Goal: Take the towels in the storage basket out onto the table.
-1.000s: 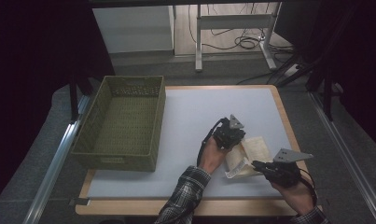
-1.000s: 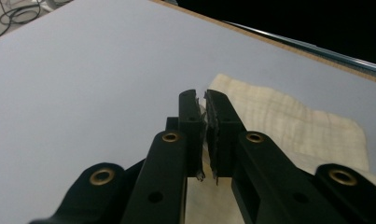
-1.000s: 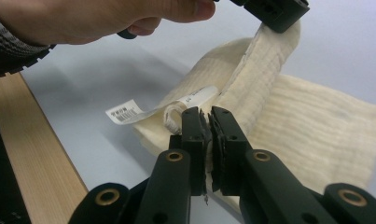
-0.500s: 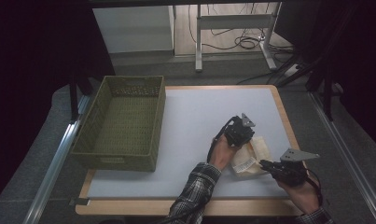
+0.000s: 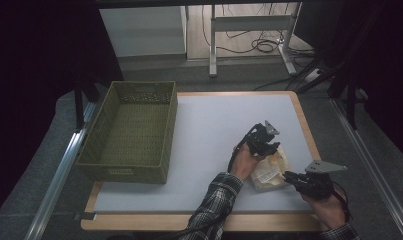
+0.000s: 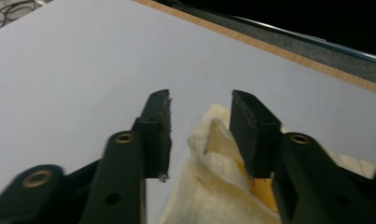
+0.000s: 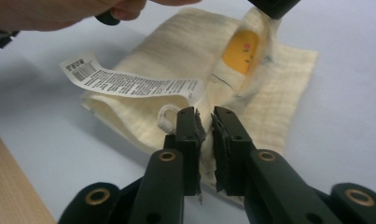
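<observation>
A: Cloth, cream-coloured and folded, lies on the right part of the worktop, near the front edge. A long white printed label sticks out of it, and there is a yellow patch on its top fold.

B: And the left gripper?

A: It is over the far edge of the cloth. Its jaws have just been opening and now stand apart. In the left gripper view a raised fold of the cloth sits between them, close to one jaw, but the pads do not squeeze it.

B: The right gripper?

A: It meets the near edge of the cloth. In the right gripper view its jaws are nearly together, with a narrow slit between them, and they have opened slightly just now. The cloth's edge runs into that slit; I cannot tell whether the pads grip it.

B: Anything else on the worktop?

A: A green woven basket at the left, well apart from the cloth.
</observation>
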Available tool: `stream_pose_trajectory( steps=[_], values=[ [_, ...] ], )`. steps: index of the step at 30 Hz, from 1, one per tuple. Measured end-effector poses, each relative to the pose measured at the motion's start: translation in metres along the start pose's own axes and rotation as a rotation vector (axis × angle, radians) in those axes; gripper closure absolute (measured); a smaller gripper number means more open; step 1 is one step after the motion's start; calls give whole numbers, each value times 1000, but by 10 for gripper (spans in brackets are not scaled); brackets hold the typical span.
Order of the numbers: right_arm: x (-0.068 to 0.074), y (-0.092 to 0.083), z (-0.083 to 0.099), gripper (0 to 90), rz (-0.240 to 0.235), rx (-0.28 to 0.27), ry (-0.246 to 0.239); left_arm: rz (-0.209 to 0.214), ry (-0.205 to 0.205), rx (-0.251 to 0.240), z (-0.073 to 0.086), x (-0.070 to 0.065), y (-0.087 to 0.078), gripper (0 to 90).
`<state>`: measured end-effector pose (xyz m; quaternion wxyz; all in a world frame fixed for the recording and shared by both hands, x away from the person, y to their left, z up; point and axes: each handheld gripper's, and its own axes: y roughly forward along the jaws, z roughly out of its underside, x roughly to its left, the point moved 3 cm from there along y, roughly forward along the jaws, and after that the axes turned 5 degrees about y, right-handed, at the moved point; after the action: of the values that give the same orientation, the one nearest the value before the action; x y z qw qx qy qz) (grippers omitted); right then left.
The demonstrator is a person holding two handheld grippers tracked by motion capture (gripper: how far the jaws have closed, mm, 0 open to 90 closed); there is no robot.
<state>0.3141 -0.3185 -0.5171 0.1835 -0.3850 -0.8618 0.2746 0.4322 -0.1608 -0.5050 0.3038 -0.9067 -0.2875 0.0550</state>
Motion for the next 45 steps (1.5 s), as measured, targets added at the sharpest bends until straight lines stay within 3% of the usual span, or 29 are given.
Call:
stream_pose_trajectory(
  steps=[5, 12, 16, 26, 32, 35, 40, 45],
  values=[
    [-6, -6, 3, 671, 38, -4, 0, -20, -16, -9, 0, 4, -5, 405],
    [-18, -27, -1, 635, 102, -27, 10, -28, -37, -8, 6, 14, -23, 345],
    [-19, -33, -9, 605, 110, -46, 11, -36, -36, 12, 16, 19, -34, 341],
    [-11, -9, -24, 534, 89, -43, 0, -48, -65, 30, 42, 29, -48, 348],
    [-16, -25, -30, 534, 112, -45, -12, -50, -73, 33, 48, 33, -52, 346],
    [-19, -27, -27, 534, 108, -38, 3, -46, -78, 35, 50, 35, -53, 346],
    [-23, -10, -16, 534, 87, -4, 35, -25, -117, 37, 57, 38, -50, 359],
    [-34, 1, -6, 533, 107, 37, 62, -14, -125, 61, 66, 37, -42, 371]
  ],
)
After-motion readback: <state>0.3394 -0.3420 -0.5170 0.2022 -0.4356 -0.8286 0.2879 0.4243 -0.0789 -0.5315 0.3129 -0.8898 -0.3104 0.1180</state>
